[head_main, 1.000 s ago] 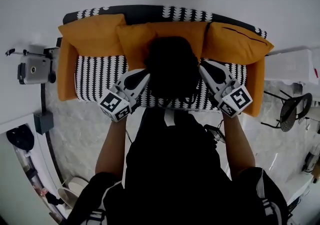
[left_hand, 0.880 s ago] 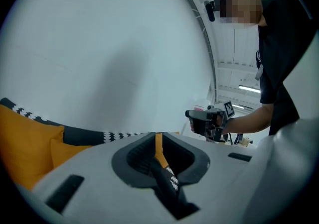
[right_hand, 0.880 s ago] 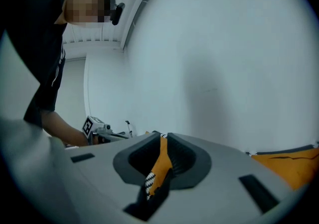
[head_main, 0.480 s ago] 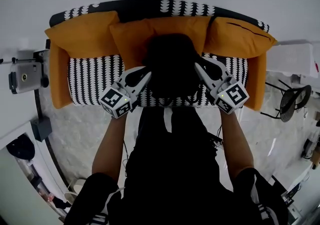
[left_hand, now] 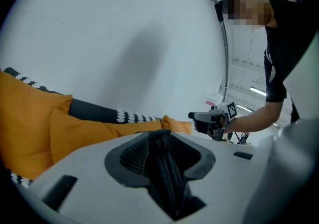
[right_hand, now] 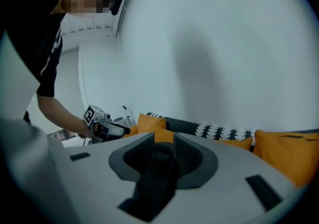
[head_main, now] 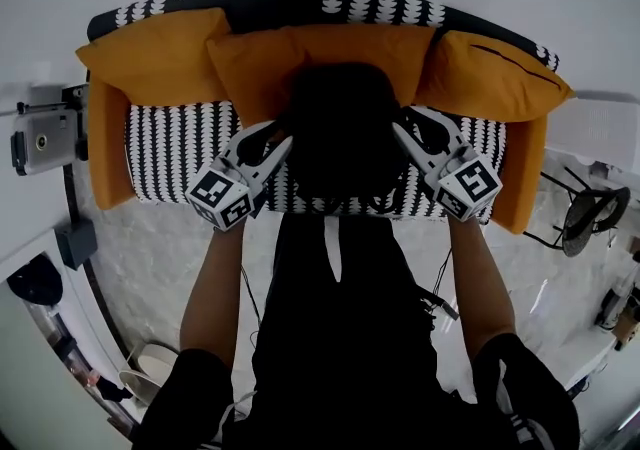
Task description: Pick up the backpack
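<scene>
The black backpack [head_main: 345, 133] rests against the sofa's black-and-white patterned seat [head_main: 185, 148], in front of the orange cushions [head_main: 150, 58]. My left gripper [head_main: 283, 136] is at its left side and my right gripper [head_main: 405, 128] at its right side. In the left gripper view a black strap [left_hand: 167, 168] runs loosely through the gap of the left gripper [left_hand: 162, 156], whose jaws are opening. In the right gripper view another black strap [right_hand: 154, 183] lies between the opening jaws of the right gripper [right_hand: 164, 161]. Neither pair of pads visibly presses on its strap.
A grey camera device [head_main: 40, 138] stands left of the sofa. A black chair [head_main: 585, 218] stands to the right on the pale marbled floor. A white wall rises behind the sofa. More orange cushions [head_main: 495, 78] line the backrest.
Both grippers and the backpack have sunk towards the sofa seat. The jaws of both grippers have parted from shut.
</scene>
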Demonstrator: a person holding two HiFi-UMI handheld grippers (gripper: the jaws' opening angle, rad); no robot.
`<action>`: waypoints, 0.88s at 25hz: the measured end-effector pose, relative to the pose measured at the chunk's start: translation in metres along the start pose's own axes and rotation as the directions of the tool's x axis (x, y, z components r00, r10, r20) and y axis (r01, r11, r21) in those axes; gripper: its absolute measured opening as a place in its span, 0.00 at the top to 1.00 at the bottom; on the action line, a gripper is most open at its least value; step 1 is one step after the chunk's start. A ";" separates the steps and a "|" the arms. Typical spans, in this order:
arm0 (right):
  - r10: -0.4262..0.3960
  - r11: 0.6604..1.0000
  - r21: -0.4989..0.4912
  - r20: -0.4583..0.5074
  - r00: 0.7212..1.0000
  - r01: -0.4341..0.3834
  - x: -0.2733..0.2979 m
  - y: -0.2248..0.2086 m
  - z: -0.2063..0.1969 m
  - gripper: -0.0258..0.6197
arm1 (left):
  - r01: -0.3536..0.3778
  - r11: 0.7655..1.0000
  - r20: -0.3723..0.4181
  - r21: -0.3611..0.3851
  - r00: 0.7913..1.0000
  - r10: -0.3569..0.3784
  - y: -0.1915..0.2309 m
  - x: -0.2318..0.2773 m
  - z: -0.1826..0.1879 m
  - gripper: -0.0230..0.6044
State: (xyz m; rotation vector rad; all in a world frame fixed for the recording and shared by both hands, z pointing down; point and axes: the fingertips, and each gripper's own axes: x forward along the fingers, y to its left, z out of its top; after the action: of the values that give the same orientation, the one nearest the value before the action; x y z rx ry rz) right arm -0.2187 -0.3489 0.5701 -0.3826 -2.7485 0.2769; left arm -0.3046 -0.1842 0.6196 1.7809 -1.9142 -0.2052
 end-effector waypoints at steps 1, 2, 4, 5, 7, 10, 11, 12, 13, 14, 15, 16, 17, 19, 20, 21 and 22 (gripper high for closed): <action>0.008 1.000 -0.005 -0.005 1.000 -0.008 0.003 -0.002 -0.005 0.80 | -0.008 1.000 0.000 0.001 1.000 0.008 0.004 0.002 -0.003 0.76; 0.016 1.000 -0.008 -0.010 1.000 -0.016 0.006 -0.003 -0.010 0.79 | -0.014 1.000 -0.002 0.003 1.000 0.014 0.007 0.004 -0.005 0.75; 0.026 1.000 -0.012 -0.019 0.999 -0.026 0.011 -0.007 -0.019 0.78 | -0.020 1.000 -0.010 0.012 1.000 0.020 0.012 0.009 -0.011 0.73; 0.028 0.999 -0.014 -0.025 0.999 -0.029 0.013 -0.009 -0.024 0.77 | -0.022 1.000 -0.013 0.017 1.000 0.022 0.014 0.011 -0.014 0.73; 0.031 0.999 -0.023 -0.042 0.999 -0.032 0.017 -0.013 -0.033 0.77 | -0.027 0.999 -0.014 0.025 1.000 0.027 0.021 0.016 -0.018 0.71; 0.039 0.998 -0.037 -0.055 0.998 -0.041 0.026 -0.020 -0.042 0.76 | -0.035 0.999 -0.012 0.030 0.999 0.036 0.032 0.022 -0.022 0.70; 0.042 0.998 -0.040 -0.060 0.997 -0.045 0.028 -0.022 -0.045 0.76 | -0.035 0.999 -0.012 0.031 0.999 0.036 0.034 0.025 -0.023 0.68; 0.044 0.998 -0.043 -0.067 0.997 -0.047 0.029 -0.025 -0.048 0.76 | -0.033 0.999 -0.013 0.035 0.999 0.033 0.036 0.029 -0.024 0.67; 0.044 0.998 -0.047 -0.073 0.996 -0.048 0.030 -0.028 -0.051 0.76 | -0.029 0.999 -0.016 0.040 0.999 0.030 0.036 0.032 -0.026 0.66; 0.044 0.998 -0.050 -0.077 0.996 -0.048 0.031 -0.030 -0.053 0.76 | -0.025 0.999 -0.022 0.048 0.999 0.026 0.037 0.036 -0.028 0.66; 0.046 0.997 -0.053 -0.081 0.996 -0.051 0.032 -0.032 -0.055 0.76 | -0.021 0.998 -0.028 0.056 0.999 0.023 0.037 0.039 -0.030 0.65; 0.051 0.997 -0.058 -0.084 0.995 -0.056 0.033 -0.034 -0.057 0.76 | -0.019 0.998 -0.034 0.064 0.999 0.021 0.038 0.043 -0.032 0.64; 0.059 0.996 -0.065 -0.089 0.994 -0.064 0.035 -0.034 -0.060 0.76 | -0.018 0.997 -0.039 0.072 0.999 0.020 0.040 0.045 -0.034 0.64; 0.072 0.994 -0.078 -0.109 0.991 -0.081 0.038 -0.035 -0.066 0.76 | -0.017 0.996 -0.047 0.083 0.999 0.021 0.043 0.050 -0.036 0.64; 0.074 0.993 -0.081 -0.115 0.991 -0.084 0.040 -0.035 -0.067 0.76 | -0.017 0.996 -0.051 0.088 0.998 0.021 0.044 0.051 -0.037 0.64; 0.071 0.994 -0.080 -0.119 0.990 -0.081 0.042 -0.037 -0.068 0.76 | -0.015 0.995 -0.057 0.094 0.998 0.021 0.045 0.052 -0.038 0.63; 0.063 0.994 -0.081 -0.123 0.990 -0.074 0.043 -0.040 -0.070 0.76 | -0.014 0.995 -0.063 0.100 0.998 0.020 0.047 0.052 -0.039 0.64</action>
State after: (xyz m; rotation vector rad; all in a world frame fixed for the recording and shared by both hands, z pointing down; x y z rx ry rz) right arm -0.2414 -0.3639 0.6572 -0.5003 -2.6379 0.1492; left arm -0.3281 -0.2197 0.6877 1.8115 -1.9238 -0.0464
